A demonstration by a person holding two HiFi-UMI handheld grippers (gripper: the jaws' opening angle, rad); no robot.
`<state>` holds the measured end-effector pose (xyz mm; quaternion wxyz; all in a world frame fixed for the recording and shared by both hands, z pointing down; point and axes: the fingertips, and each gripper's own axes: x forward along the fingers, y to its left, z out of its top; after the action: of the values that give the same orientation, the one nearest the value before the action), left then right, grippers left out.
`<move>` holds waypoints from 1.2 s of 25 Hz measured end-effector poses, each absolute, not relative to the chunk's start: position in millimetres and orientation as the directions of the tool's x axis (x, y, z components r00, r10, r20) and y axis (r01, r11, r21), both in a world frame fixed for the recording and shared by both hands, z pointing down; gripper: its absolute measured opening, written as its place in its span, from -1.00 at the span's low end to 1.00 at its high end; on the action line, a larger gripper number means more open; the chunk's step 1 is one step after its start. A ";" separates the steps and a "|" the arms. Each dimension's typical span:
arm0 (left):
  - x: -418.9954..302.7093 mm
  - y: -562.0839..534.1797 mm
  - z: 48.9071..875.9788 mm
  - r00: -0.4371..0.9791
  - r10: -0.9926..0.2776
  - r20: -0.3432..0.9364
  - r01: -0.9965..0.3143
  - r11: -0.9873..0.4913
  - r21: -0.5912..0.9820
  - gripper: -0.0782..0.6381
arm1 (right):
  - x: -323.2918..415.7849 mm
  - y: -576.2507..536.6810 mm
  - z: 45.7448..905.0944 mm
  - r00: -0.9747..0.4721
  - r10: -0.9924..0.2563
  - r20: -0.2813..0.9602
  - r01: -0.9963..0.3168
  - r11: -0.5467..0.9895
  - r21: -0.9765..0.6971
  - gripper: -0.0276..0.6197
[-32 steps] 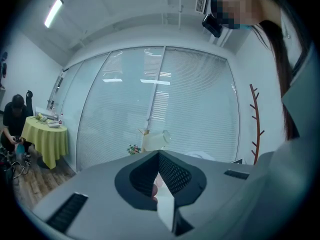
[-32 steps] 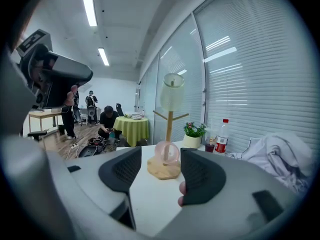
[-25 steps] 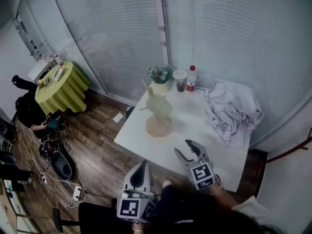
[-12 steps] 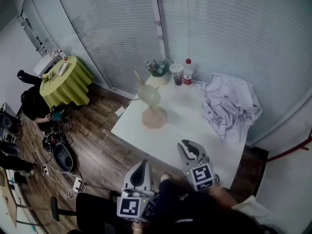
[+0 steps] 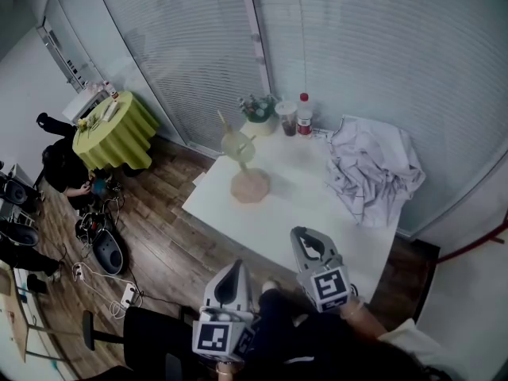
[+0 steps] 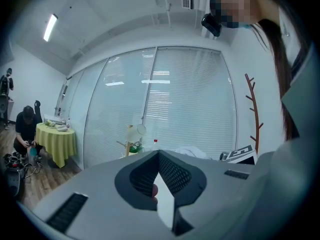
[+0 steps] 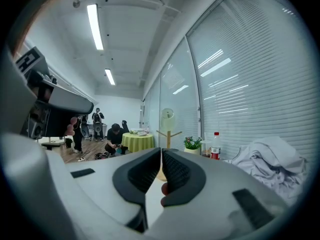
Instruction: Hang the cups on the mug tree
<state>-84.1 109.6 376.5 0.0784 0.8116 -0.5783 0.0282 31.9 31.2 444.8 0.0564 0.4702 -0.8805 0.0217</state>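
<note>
Head view looks down on a white table point(image 5: 270, 213). A crumpled white cloth point(image 5: 371, 169) covers its right side. The mug tree point(image 5: 248, 182) stands toward the far left corner, upright on its round base. One pale cup point(image 5: 236, 144) hangs high on the tree, against the stem. Behind it, along the blinds, are a small potted plant point(image 5: 258, 109), a plastic drink cup point(image 5: 285, 117) and a red-capped bottle point(image 5: 304, 115). I can find no other loose mug on the bare tabletop.

Both tools sit close to the person's body, well apart from the tree. The left gripper point(image 5: 236, 265) is off the near edge of the table, and its own view shows its jaws pressed together on nothing. The right gripper point(image 5: 301, 232) is over the near edge. Its jaws have just been closing and now meet with nothing between them, which the right gripper view confirms.

By my judgement the hanging is done for the only cup visible, and this is a pull-back. To do it well:
- Keep both tools low and near, clear of the cloth and the tree's pegs.
- Check from the right gripper view that the cup hangs steady on its peg.
- If another cup lies under the cloth, spread the jaws before any reach.
</note>
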 end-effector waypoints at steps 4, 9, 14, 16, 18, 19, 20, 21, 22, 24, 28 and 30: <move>-77.1 120.0 366.8 0.333 -0.939 0.088 -0.940 -0.323 0.114 -0.78 | 37.3 43.8 441.2 -0.558 -0.821 0.121 -0.825 0.564 0.024 -0.92; -66.8 135.7 367.3 0.342 -0.935 0.091 -0.936 -0.330 0.124 -0.78 | 42.9 61.2 434.6 -0.565 -0.819 0.101 -0.822 0.569 0.015 -0.92; -60.3 152.0 372.0 0.342 -0.932 0.119 -0.938 -0.332 0.099 -0.78 | 48.6 78.3 427.3 -0.568 -0.817 0.094 -0.818 0.573 0.038 -0.93; -60.2 157.9 372.2 0.331 -0.935 0.123 -0.943 -0.323 0.086 -0.78 | 51.1 84.7 425.4 -0.568 -0.817 0.094 -0.818 0.573 0.038 -0.93; -58.3 164.4 373.1 0.330 -0.935 0.130 -0.943 -0.320 0.087 -0.78 | 53.5 90.7 423.8 -0.568 -0.818 0.090 -0.819 0.573 0.033 -0.93; -56.3 167.7 372.2 0.333 -0.934 0.129 -0.942 -0.322 0.093 -0.78 | 54.7 93.8 422.9 -0.567 -0.819 0.088 -0.820 0.571 0.032 -0.93; -53.7 170.7 370.2 0.337 -0.933 0.124 -0.940 -0.326 0.102 -0.78 | 56.0 96.9 421.9 -0.565 -0.820 0.086 -0.822 0.569 0.030 -0.93; -51.3 173.5 368.4 0.340 -0.933 0.120 -0.939 -0.328 0.108 -0.78 | 57.5 99.6 420.7 -0.563 -0.822 0.084 -0.823 0.567 0.031 -0.93; -49.6 176.1 367.7 0.340 -0.933 0.118 -0.938 -0.328 0.109 -0.78 | 59.1 101.9 419.5 -0.562 -0.823 0.081 -0.824 0.565 0.032 -0.93; -47.6 180.1 368.6 0.339 -0.933 0.117 -0.939 -0.329 0.100 -0.78 | 62.6 105.2 417.7 -0.559 -0.825 0.075 -0.826 0.563 0.032 -0.93; -44.2 186.1 371.3 0.337 -0.935 0.111 -0.940 -0.327 0.102 -0.78 | 69.2 112.5 415.3 -0.560 -0.826 0.068 -0.826 0.563 0.030 -0.93; -42.1 187.6 370.4 0.335 -0.937 0.099 -0.940 -0.325 0.106 -0.78 | 72.1 116.7 414.6 -0.561 -0.825 0.068 -0.825 0.564 0.034 -0.93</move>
<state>-42.1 187.6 370.4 0.0720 0.8139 -0.5765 0.0097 72.1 116.7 414.6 0.0382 0.4671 -0.8834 0.0007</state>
